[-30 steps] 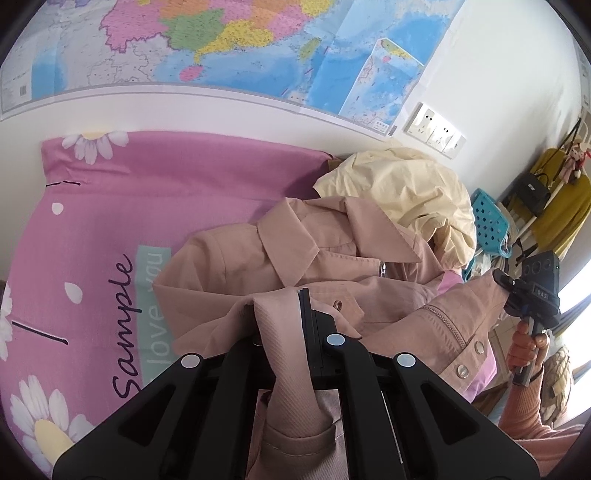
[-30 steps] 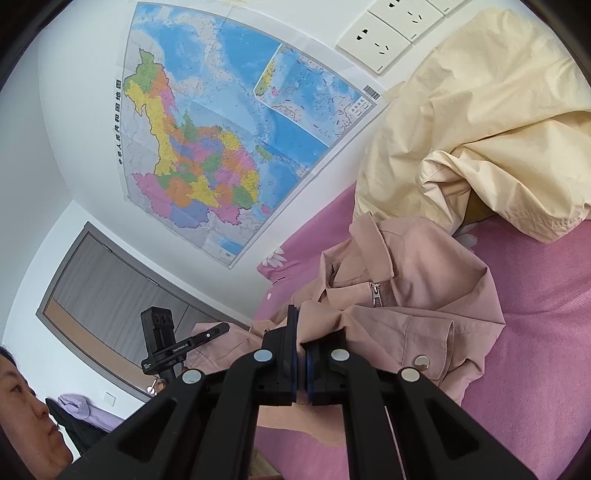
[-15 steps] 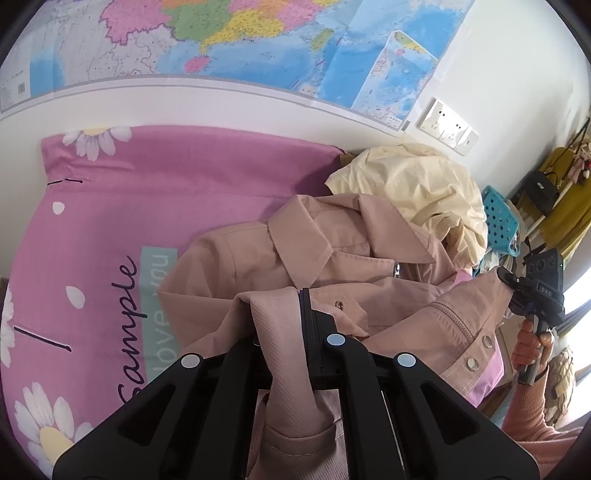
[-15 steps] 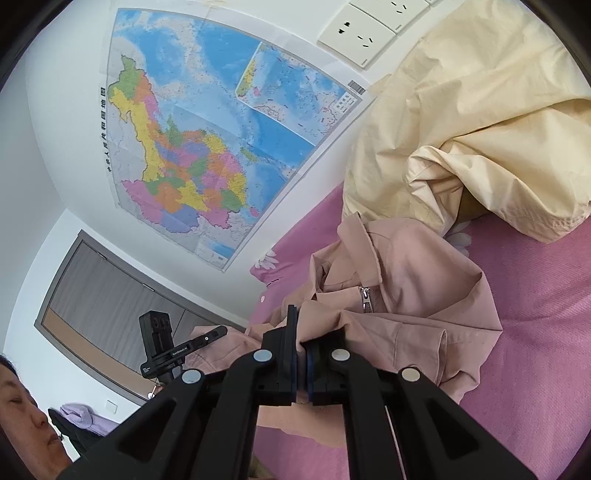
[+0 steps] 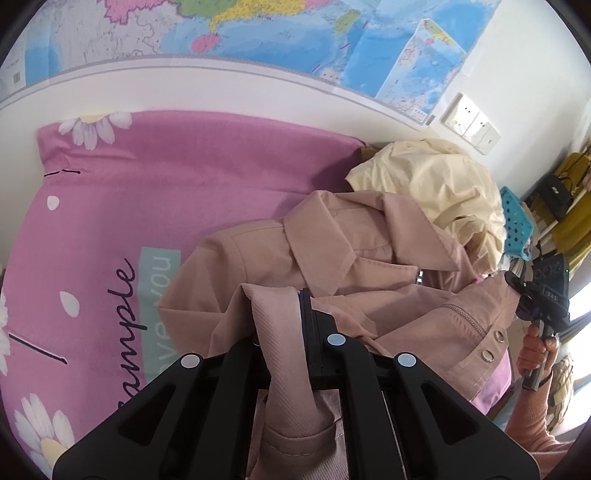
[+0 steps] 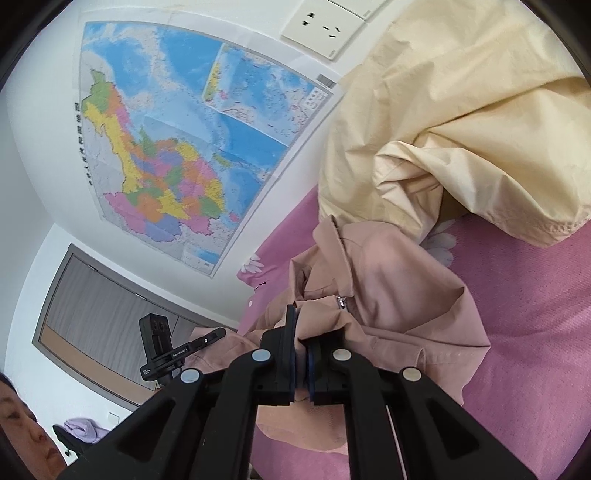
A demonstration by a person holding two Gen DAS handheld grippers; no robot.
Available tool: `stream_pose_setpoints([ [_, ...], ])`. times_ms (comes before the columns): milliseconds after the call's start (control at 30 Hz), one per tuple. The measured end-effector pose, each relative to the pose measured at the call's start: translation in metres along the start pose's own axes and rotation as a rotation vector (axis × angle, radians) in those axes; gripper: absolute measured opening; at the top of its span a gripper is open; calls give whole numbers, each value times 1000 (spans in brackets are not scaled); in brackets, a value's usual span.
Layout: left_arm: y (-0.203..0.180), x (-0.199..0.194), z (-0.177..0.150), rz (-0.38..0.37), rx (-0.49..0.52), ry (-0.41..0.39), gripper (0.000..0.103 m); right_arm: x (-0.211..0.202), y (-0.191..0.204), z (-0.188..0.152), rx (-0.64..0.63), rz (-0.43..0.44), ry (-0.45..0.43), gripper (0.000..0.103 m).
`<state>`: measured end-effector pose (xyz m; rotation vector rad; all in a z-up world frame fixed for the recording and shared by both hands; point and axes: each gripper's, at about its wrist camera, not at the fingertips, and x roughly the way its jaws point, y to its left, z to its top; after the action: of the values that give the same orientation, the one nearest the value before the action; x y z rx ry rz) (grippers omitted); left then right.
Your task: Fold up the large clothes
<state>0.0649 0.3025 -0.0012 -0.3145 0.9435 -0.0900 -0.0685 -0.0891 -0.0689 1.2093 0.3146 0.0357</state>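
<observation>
A dusty-pink jacket (image 5: 332, 236) lies crumpled on the pink bedsheet (image 5: 147, 206), collar up and snap buttons toward the right. My left gripper (image 5: 284, 310) is shut on a ribbed pink fold of it, which drapes over the fingers. In the left wrist view my right gripper (image 5: 543, 295) sits at the jacket's far right edge, held by a hand. In the right wrist view that right gripper (image 6: 301, 328) is shut on bunched jacket (image 6: 388, 288) fabric near the zipper. The left gripper (image 6: 173, 354) shows beyond it at lower left, with pink cloth under it.
A cream garment (image 6: 461, 129) is heaped right behind the jacket's collar, against the wall. Above it hang a map (image 6: 177, 147) and sockets (image 6: 325, 26). A blue basket (image 5: 513, 225) and hanging bags stand off the bed's right end. Bare sheet spreads to the left.
Both grippers have moved forward and lower with the jacket still gripped. The collar now lies closer to the cream garment, which looms larger in the right wrist view.
</observation>
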Motion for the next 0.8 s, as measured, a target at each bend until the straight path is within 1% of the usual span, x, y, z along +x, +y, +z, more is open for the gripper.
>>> stream_pose_setpoints([
  [300, 10, 23, 12, 12, -30, 49, 3, 12, -18, 10, 40, -27, 19, 8],
  [500, 16, 37, 20, 17, -52, 75, 3, 19, -29, 20, 67, -54, 31, 12],
  [600, 19, 44, 24, 18, -66, 88, 3, 24, -33, 25, 79, -62, 37, 19],
  [633, 20, 47, 25, 16, -73, 95, 3, 25, -33, 26, 81, -66, 37, 29],
  [667, 21, 50, 26, 16, -76, 101, 3, 25, -33, 27, 81, -69, 37, 43],
  [700, 22, 52, 27, 18, -82, 106, 3, 25, -33, 29, 85, -76, 38, 50],
  [733, 23, 54, 28, 18, -87, 111, 3, 24, -30, 30, 76, -79, 36, 54],
  [800, 24, 60, 30, 21, -93, 122, 3, 20, -20, 32, 35, -88, 37, 56],
])
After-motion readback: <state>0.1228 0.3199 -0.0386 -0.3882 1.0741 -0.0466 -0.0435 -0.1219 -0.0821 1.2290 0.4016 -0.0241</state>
